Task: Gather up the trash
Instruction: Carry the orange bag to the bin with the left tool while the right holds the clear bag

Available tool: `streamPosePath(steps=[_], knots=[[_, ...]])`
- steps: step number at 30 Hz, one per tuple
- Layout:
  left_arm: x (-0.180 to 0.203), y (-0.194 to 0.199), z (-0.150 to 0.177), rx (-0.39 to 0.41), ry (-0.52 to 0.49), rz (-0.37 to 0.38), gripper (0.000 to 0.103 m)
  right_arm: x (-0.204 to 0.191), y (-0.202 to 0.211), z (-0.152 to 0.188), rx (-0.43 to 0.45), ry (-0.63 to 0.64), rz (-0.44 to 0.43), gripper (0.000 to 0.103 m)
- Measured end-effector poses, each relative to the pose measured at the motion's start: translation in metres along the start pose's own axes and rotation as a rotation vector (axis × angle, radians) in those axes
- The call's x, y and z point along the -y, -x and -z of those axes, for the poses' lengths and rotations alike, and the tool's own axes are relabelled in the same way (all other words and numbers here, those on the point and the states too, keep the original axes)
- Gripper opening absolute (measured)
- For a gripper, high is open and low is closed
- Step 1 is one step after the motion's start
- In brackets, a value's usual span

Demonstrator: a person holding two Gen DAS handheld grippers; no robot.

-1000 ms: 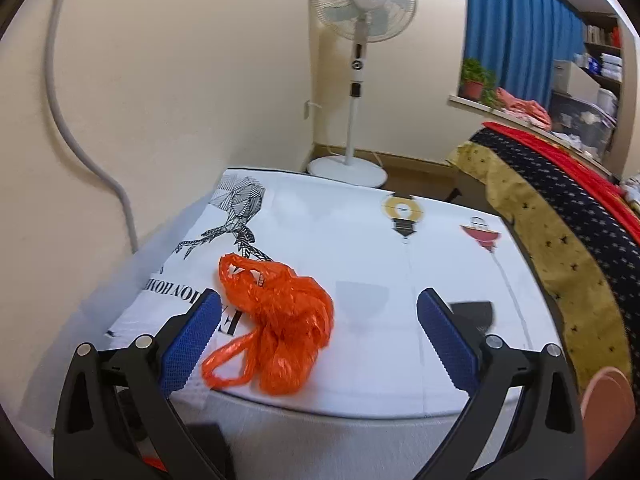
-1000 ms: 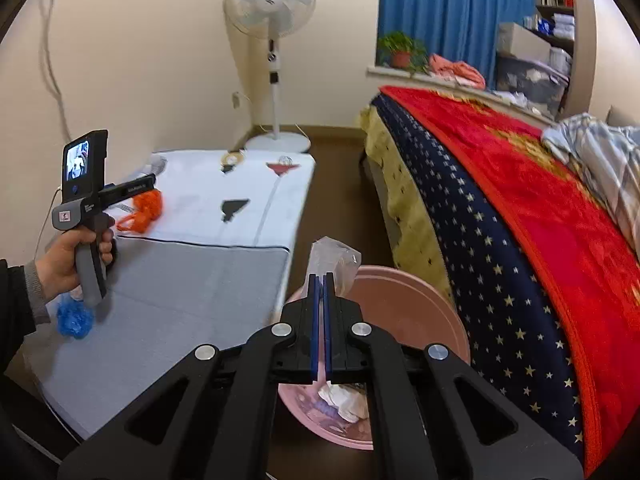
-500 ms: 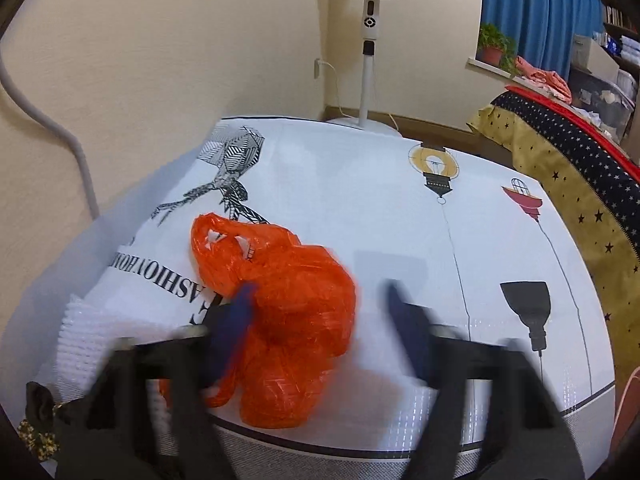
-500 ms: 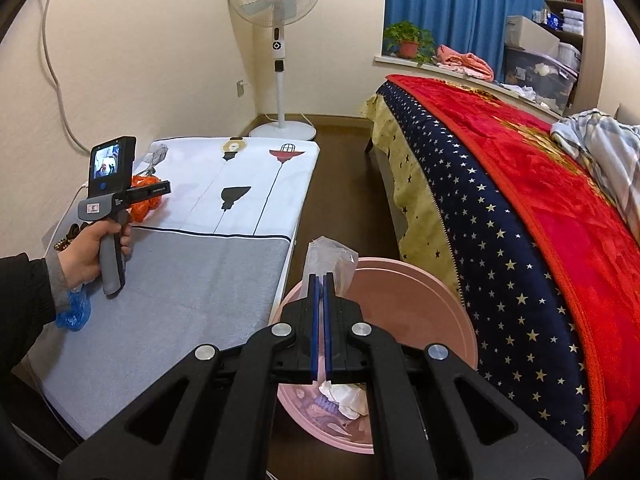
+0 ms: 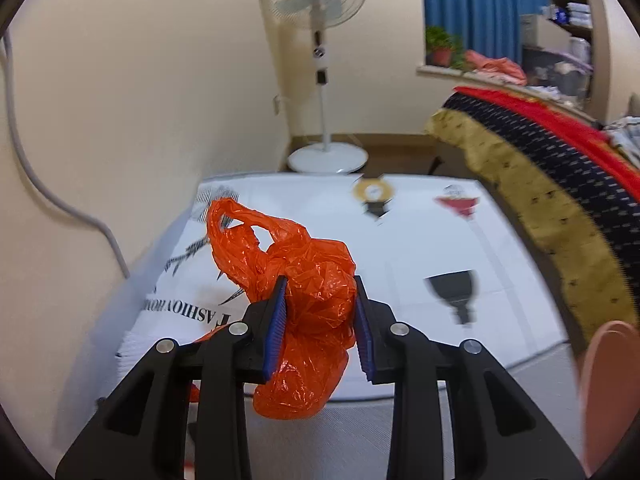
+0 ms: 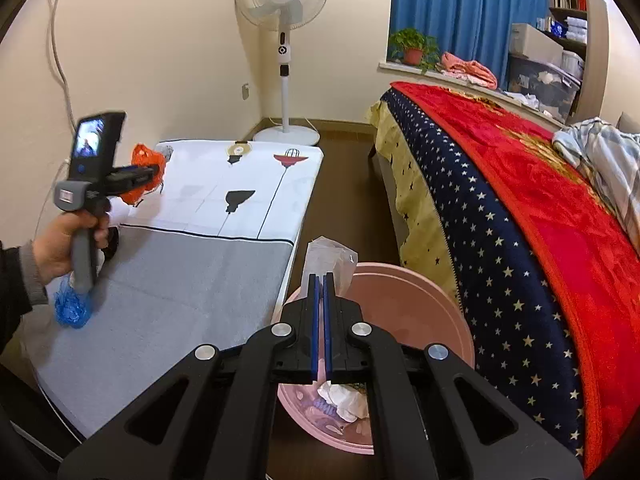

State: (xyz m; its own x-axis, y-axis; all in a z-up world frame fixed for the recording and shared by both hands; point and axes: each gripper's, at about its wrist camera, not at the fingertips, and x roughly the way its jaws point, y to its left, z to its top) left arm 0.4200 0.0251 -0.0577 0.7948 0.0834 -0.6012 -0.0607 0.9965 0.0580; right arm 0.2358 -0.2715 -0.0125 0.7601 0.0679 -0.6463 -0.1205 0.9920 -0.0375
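Observation:
My left gripper (image 5: 319, 322) is shut on a crumpled orange plastic bag (image 5: 304, 280) and holds it lifted above the low table (image 5: 420, 248). The right wrist view shows that gripper (image 6: 154, 170) with the orange bag (image 6: 146, 160) over the table's far left part. My right gripper (image 6: 320, 320) is shut on a clear plastic bag (image 6: 330, 258) above the pink bin (image 6: 432, 300), which stands on the floor between table and bed and holds white and purple trash. The pink bin's rim (image 5: 604, 392) shows at the left view's right edge.
A blue crumpled scrap (image 6: 72, 310) lies on the table's grey near part (image 6: 180, 280). A standing fan (image 6: 282, 60) is at the far end. The bed with a red and starred blanket (image 6: 520, 200) runs along the right. A grey cable (image 5: 60, 200) hangs on the left wall.
My left gripper moved forward over the orange bag, shut on it and lifted it off the table. My right gripper stays shut on the clear bag over the bin.

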Motion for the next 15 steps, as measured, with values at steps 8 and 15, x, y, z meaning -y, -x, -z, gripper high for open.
streamPosePath(steps=[8,15], knots=[[0.026,0.114,0.003,0.027,-0.039,0.112,0.03,-0.009,0.028,-0.007,0.077,0.037,-0.027,0.002],[0.041,0.217,0.039,0.058,-0.05,0.188,0.03,-0.017,0.078,-0.004,0.152,0.009,-0.052,0.002]])
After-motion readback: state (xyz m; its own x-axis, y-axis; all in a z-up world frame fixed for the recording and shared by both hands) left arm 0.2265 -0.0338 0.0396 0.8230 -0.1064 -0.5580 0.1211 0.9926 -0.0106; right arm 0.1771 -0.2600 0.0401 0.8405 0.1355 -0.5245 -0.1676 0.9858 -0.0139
